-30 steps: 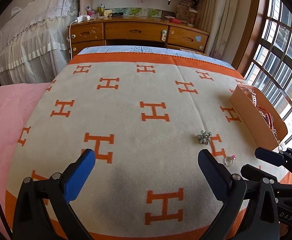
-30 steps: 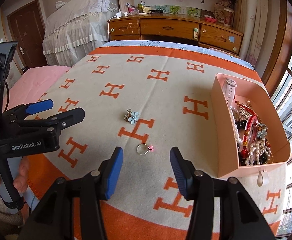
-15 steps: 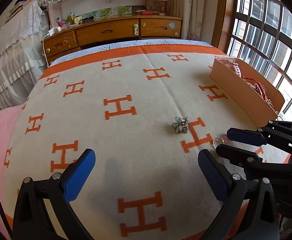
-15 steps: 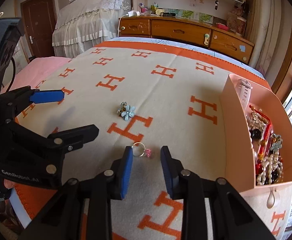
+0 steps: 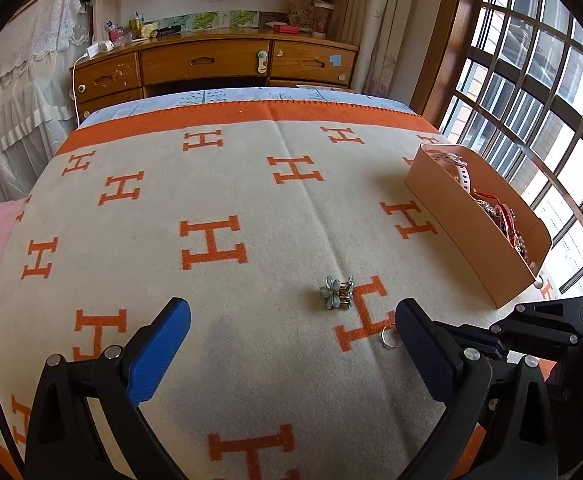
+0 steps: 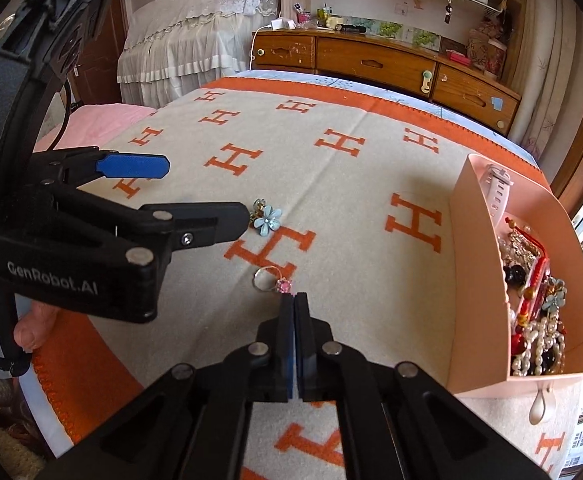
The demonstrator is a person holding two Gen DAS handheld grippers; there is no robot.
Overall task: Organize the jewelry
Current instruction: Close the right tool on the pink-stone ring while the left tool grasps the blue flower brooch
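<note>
Two pieces remain loose on the cream blanket with orange H motifs (image 6: 371, 184). Nearest, the right gripper (image 6: 295, 298) has its blue pads pressed together at the pink stone of the thin silver ring (image 6: 269, 279); whether it truly pinches the ring I cannot tell. Just beyond lies the pale blue flower-shaped clip (image 6: 266, 220), between the tips of the left gripper (image 5: 291, 320), whose fingers stand wide apart, likely lined up to take it. Far right, the pink open-topped box (image 6: 475, 264) holds a white watch (image 6: 499, 188), pearl strands and red beads
</note>
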